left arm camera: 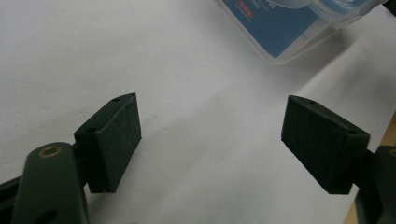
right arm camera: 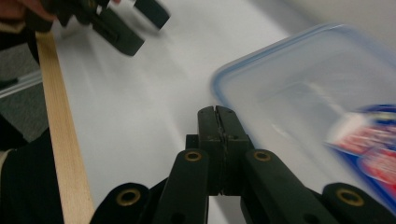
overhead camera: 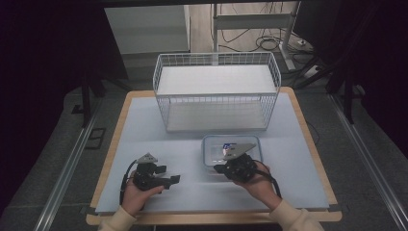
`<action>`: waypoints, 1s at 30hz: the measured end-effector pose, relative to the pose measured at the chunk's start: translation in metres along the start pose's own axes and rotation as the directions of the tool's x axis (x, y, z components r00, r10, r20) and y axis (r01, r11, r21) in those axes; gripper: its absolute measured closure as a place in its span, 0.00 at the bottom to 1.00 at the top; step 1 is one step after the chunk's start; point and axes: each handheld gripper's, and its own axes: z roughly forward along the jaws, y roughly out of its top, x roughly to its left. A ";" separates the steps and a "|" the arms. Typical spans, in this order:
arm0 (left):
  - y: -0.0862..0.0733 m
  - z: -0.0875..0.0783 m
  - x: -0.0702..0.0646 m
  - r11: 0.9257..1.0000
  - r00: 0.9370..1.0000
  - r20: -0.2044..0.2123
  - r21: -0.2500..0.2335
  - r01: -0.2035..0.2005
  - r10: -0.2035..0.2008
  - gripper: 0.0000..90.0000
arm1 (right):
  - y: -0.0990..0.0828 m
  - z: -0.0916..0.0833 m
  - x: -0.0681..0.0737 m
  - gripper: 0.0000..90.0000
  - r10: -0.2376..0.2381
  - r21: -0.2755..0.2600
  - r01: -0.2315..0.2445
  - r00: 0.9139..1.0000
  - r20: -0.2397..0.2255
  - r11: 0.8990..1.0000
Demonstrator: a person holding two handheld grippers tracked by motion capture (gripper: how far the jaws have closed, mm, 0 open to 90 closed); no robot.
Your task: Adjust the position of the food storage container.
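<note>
**Resting flat: a lidded container below the wire basket, one gripper spread and one closed**

Sitting on the pale table cover (overhead camera: 144,125), the clear plastic container (overhead camera: 232,150) with its blue-rimmed lid lies just on the person's side of the white wire basket (overhead camera: 216,91), close to the basket's front wall but apart from it. It is a rounded rectangle, and its long axis runs side to side — parallel to the basket's front wall. It lies flat, lid up, with a blue and red label showing through the lid.

The right gripper (overhead camera: 230,168) hovers at the container's near edge, its grey plate overlapping the lid in the high view. In the right gripper view the two black jaws are pressed together with nothing between them, their tips (right arm camera: 218,122) beside the container's (right arm camera: 317,107) blue-rimmed corner; whether they touch the rim cannot be told.

The left gripper (overhead camera: 169,174) sits to the left of the container and well apart from it, held in the left hand (overhead camera: 137,195) near the table's front edge. Its jaws point toward the container — in the left gripper view (left arm camera: 210,140) they stand spread wide over bare cover, holding nothing, with a corner of the container (left arm camera: 299,28) at the upper right.
</note>
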 end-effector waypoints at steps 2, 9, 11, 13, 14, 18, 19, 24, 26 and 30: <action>0.000 -0.001 0.000 1.000 1.000 0.002 0.002 -0.005 0.005 0.22 | -0.007 -0.030 -0.011 1.00 0.035 -0.050 -0.033 0.999 0.042 0.998; 0.002 -0.001 0.000 1.000 1.000 0.001 0.003 -0.011 0.011 0.22 | -0.038 -0.080 -0.050 1.00 0.150 -0.086 -0.135 0.969 0.198 0.987; 0.002 -0.001 0.000 1.000 1.000 0.001 0.001 -0.012 0.012 0.22 | -0.048 -0.088 -0.066 1.00 0.191 -0.084 -0.175 0.950 0.246 0.981; 0.002 0.000 0.000 1.000 1.000 0.000 0.002 -0.013 0.013 0.22 | -0.059 -0.092 -0.081 1.00 0.238 -0.091 -0.221 0.931 0.276 0.971; 0.002 0.000 0.001 1.000 1.000 -0.002 0.004 -0.012 0.012 0.22 | -0.069 -0.091 -0.092 1.00 0.266 -0.078 -0.255 0.914 0.306 0.964; 0.002 0.000 0.001 1.000 1.000 -0.002 0.005 -0.010 0.010 0.22 | -0.080 -0.084 -0.103 1.00 0.298 -0.053 -0.297 0.900 0.317 0.953; 0.002 0.000 0.001 1.000 1.000 -0.002 0.005 -0.010 0.010 0.22 | -0.083 -0.080 -0.106 1.00 0.303 -0.043 -0.306 0.897 0.322 0.951; 0.002 0.000 0.001 1.000 1.000 -0.002 0.003 -0.010 0.010 0.22 | -0.087 -0.065 -0.110 1.00 0.308 -0.013 -0.321 0.897 0.315 0.947; 0.002 0.000 0.001 1.000 1.000 -0.002 0.003 -0.011 0.011 0.22 | -0.085 -0.059 -0.110 1.00 0.299 0.003 -0.315 0.902 0.312 0.949; 0.002 0.000 0.000 1.000 1.000 -0.001 0.005 -0.014 0.014 0.22 | -0.083 -0.055 -0.109 1.00 0.287 0.016 -0.307 0.906 0.312 0.952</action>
